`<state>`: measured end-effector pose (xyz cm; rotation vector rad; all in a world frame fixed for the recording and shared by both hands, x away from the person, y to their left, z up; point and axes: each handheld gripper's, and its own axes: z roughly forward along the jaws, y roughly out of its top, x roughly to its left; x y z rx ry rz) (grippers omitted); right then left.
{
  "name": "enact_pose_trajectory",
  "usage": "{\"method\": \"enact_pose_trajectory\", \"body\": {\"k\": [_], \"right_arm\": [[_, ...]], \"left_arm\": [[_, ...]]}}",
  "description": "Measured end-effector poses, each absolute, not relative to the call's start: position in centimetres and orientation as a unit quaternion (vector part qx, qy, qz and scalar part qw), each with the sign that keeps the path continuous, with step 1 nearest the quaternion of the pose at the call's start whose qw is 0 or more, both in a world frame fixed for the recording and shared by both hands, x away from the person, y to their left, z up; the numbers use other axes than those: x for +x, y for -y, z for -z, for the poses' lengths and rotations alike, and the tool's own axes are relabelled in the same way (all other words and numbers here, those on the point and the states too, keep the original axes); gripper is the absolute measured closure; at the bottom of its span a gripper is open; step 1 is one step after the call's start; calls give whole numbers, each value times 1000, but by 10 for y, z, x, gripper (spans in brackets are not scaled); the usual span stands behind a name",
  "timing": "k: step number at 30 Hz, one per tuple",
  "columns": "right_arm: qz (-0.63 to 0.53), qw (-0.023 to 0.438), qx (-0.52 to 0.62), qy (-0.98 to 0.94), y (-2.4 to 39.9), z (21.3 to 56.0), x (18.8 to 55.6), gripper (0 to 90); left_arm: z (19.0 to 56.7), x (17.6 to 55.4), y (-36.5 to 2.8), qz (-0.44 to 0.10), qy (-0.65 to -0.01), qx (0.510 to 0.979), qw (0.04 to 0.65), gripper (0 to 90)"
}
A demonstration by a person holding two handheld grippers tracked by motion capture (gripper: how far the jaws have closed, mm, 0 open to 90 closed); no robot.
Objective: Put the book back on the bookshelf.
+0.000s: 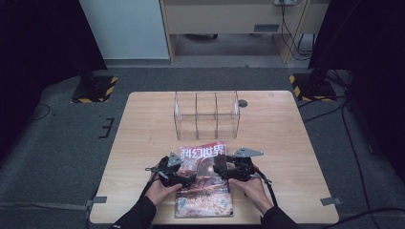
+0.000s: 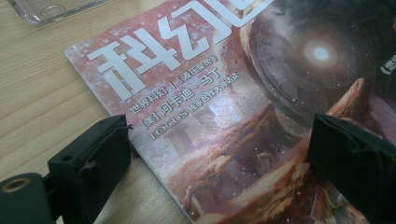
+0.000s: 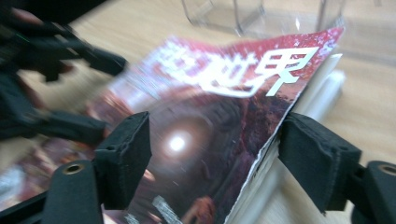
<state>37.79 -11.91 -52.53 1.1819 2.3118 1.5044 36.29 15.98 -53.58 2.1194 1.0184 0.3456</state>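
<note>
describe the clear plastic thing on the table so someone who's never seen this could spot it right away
On the light wooden table, look past the red magazine toward the far edge. There stands a see-through plastic organizer, split by upright dividers into three empty slots. It is the one transparent, upright thing there; the magazine is flat and colourful.

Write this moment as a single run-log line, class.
left tool: open, straddling magazine edge | right tool: open, magazine's far edge lifted between jaws | clear organizer: behind magazine
</note>
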Motion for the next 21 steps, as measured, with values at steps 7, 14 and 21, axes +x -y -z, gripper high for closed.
{"method": "enact_pose_trajectory", "body": {"k": [7,14,21], "right_arm": [[-481,61,396,-780,117,526,375,276],[-459,18,408,-789,120,532,372,312],[-474,8,394,-787,113,537,373,330]], "left_arm": [[536,363,-160,-134,-398,827,374,50],[536,363,-160,-134,-396,828,374,50],[536,363,-160,-134,-396,828,374,50]]}}
